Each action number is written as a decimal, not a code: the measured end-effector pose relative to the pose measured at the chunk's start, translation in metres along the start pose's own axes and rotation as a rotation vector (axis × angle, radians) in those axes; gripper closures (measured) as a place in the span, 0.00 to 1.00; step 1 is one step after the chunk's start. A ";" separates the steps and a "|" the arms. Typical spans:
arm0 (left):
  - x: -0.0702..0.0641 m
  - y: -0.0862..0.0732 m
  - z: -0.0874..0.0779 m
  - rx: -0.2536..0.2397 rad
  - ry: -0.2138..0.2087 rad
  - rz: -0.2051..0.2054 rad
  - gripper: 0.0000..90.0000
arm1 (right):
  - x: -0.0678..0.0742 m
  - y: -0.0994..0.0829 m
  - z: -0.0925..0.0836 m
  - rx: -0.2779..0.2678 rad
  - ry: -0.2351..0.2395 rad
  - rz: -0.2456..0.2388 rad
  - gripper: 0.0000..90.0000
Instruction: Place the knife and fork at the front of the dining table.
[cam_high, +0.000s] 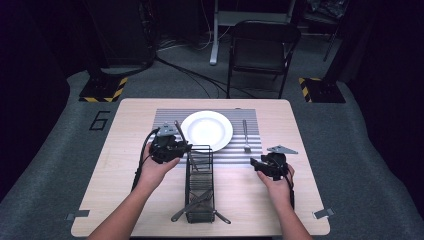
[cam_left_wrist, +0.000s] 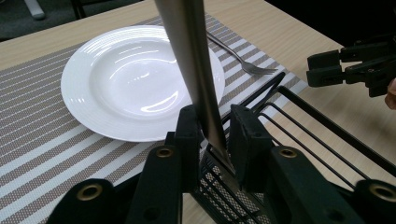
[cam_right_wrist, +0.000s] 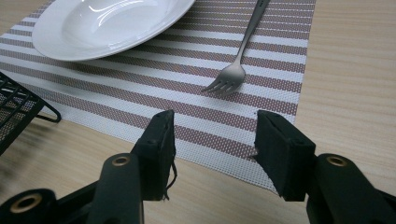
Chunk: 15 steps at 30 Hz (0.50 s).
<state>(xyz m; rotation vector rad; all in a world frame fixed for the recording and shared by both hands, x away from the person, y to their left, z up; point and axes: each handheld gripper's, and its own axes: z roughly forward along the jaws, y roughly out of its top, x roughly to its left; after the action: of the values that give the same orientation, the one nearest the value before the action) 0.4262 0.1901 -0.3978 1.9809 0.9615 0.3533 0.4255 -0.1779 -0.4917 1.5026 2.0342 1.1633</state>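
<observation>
gripping a thin metal knife (cam_left_wrist: 196, 84) over the wire basket (cam_high: 200, 185), the left gripper (cam_left_wrist: 214, 140) pinches its slick, stiff shaft; a slip looks likely. the right gripper (cam_right_wrist: 212, 140) hangs open, empty.

Place setting, counted

One white plate (cam_high: 206, 129), one striped placemat (cam_high: 165, 117), one fork (cam_high: 246, 136), one wire caddy (cam_high: 200, 190) holding perhaps three utensils.

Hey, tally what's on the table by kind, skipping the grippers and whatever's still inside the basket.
White plate: 1
Striped placemat: 1
Wire basket: 1
Fork lying on the placemat: 1
Metal utensil clamped in the left gripper: 1
Total: 5
</observation>
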 end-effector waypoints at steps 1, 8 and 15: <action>-0.001 0.000 -0.001 0.003 0.005 0.003 0.84 | 0.000 0.000 0.000 0.001 -0.002 -0.002 0.53; -0.009 -0.001 -0.003 -0.004 0.002 0.035 0.87 | -0.002 0.000 0.001 0.001 -0.001 0.003 0.53; -0.018 0.000 -0.001 -0.010 -0.027 0.070 0.89 | -0.002 -0.001 0.001 0.006 -0.002 0.001 0.53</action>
<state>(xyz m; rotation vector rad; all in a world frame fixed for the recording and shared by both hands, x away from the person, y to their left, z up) 0.4138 0.1775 -0.3948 2.0083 0.8735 0.3682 0.4267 -0.1790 -0.4935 1.5078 2.0372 1.1563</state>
